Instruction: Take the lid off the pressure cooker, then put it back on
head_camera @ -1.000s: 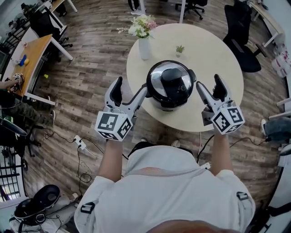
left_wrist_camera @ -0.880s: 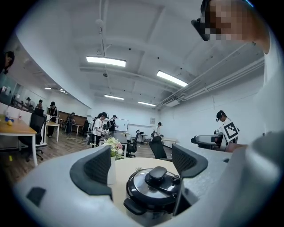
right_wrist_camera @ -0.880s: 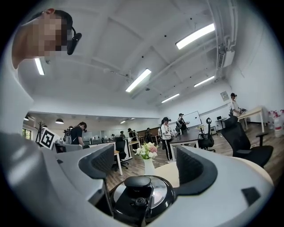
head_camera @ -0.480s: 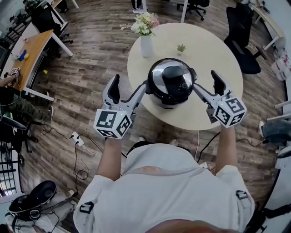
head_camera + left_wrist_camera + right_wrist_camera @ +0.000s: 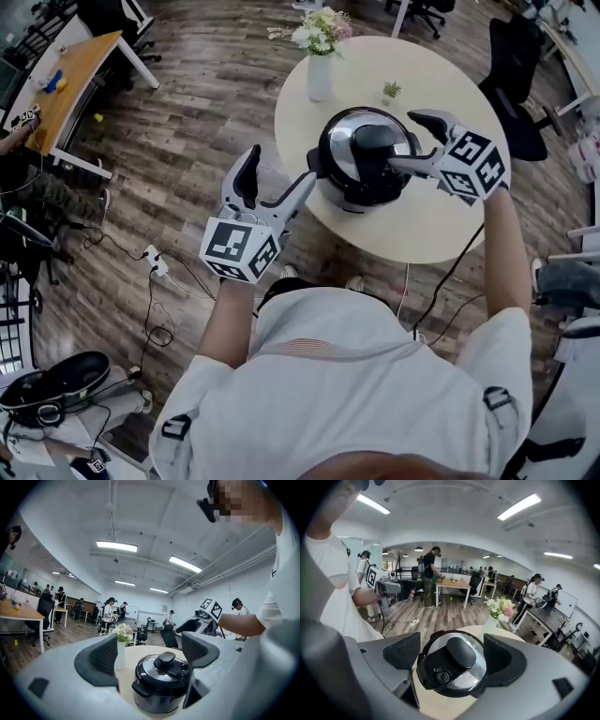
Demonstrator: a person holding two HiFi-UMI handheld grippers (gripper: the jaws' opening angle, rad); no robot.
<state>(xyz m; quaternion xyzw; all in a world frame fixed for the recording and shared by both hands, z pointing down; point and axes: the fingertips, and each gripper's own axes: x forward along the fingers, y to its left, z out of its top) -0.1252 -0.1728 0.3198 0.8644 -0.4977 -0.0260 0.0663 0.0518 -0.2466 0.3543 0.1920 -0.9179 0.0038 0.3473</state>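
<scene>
Neatly, shiny domed lid (image 5: 345,157) caps round black pressure cooker (image 5: 157,699).

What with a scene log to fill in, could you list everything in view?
pressure cooker: one, black, near the round table's front edge.
lid: one, silver with black knob, on the cooker.
round table: one, cream, centre.
vase: one, white, holding white and pink flowers, table's far side.
potted plant: one, small, green, beyond the cooker.
desk: one, orange-brown, upper left.
power strip: one, white, on the wooden floor.
people: several, far across the room.
left gripper: one, grey, left of the cooker; jaws just opened wide, cooker ahead, not gripped.
right gripper: one, grey, above the lid; jaws just opened wide, nothing gripped.
shirt: one, white, on the person.
</scene>
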